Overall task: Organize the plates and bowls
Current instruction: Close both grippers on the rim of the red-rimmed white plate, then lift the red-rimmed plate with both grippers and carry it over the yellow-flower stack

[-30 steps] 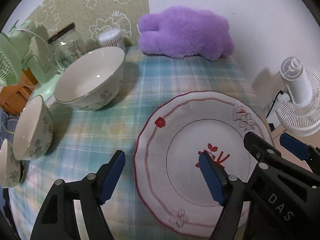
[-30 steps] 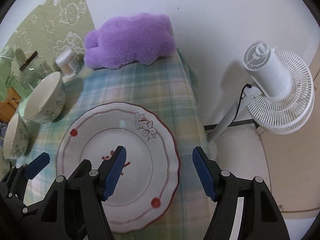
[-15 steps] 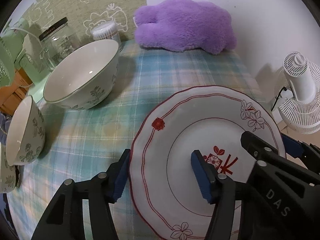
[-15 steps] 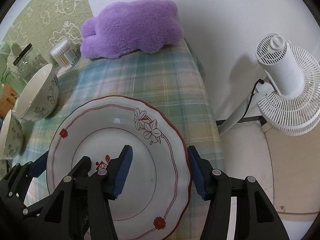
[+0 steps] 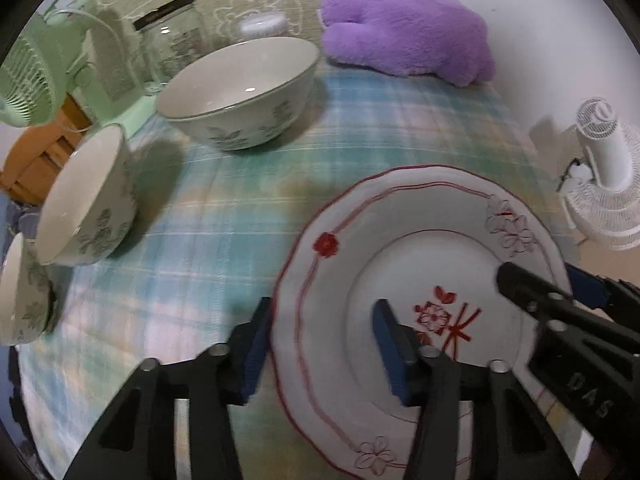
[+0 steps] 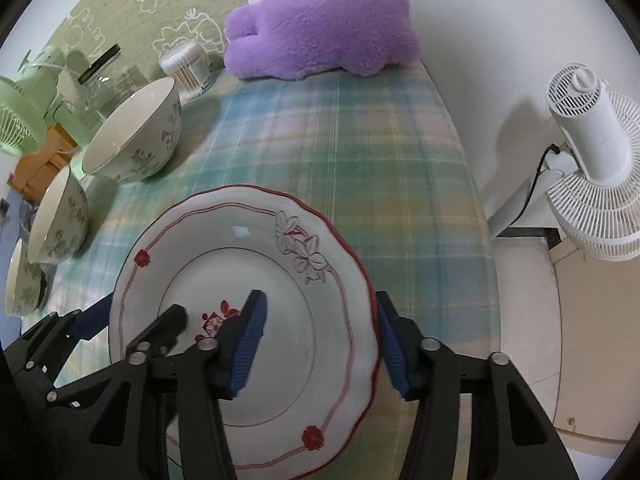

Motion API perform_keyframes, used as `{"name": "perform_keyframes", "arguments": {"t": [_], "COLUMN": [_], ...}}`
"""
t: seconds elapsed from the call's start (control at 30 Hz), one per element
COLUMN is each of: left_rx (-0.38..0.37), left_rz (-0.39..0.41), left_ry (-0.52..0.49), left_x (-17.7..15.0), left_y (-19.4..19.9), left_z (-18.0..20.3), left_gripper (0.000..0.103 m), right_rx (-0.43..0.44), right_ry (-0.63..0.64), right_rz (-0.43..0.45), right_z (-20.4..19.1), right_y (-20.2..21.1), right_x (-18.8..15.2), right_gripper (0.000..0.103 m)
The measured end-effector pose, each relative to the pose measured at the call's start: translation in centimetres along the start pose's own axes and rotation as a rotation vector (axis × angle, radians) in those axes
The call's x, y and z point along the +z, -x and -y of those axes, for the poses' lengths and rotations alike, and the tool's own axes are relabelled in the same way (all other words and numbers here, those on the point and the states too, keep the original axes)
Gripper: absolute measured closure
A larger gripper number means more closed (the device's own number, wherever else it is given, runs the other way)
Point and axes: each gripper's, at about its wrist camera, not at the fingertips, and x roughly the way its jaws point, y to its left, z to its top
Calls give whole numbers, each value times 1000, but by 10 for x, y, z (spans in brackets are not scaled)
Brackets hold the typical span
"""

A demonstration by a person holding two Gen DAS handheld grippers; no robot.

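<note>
Both claws, left (image 5: 320, 344) and right (image 6: 320, 340), have narrowed, closing astride the glossy scalloped plate (image 6: 224, 240); not yet pinching.

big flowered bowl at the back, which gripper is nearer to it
Left. The left gripper straddles the plate edge facing the bowl; the right gripper straddles the opposite edge, both closing.

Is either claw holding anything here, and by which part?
Nothing is firmly held yet. Both claws straddle the rim of the white red-trimmed plate, left claw on its left edge, right claw on its right edge, jaws closing.
</note>
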Motion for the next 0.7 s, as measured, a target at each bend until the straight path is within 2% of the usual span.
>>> {"name": "perform_keyframes", "arguments": {"t": [0.1,0.23,0.33,0.47,0.6,0.7], "left_rx": [-11,2,3,53,29,24], "left_rz": [-1,2,9,47,41,66], "left_ry": [17,8,13,-34,-11,-14], "left_x": [2,4,6,7,10,10], "left_y": [1,-3,-4,0,3,13], "left_z": [-1,2,3,11,9,9], "left_gripper": [59,56,53,53,53,53], "right_rx": [5,-22,-56,-125,-142,-150], "right_ry": [3,22,37,74,62,67], "right_rz": [-1,-7,0,9,9,12], "right_z": [2,1,-3,-11,-11,-13], "right_y": [2,-1,-5,-8,-5,0], "right_x": [-1,-1,-1,-4,-6,-8], "right_gripper": [56,57,57,57,57,57]}}
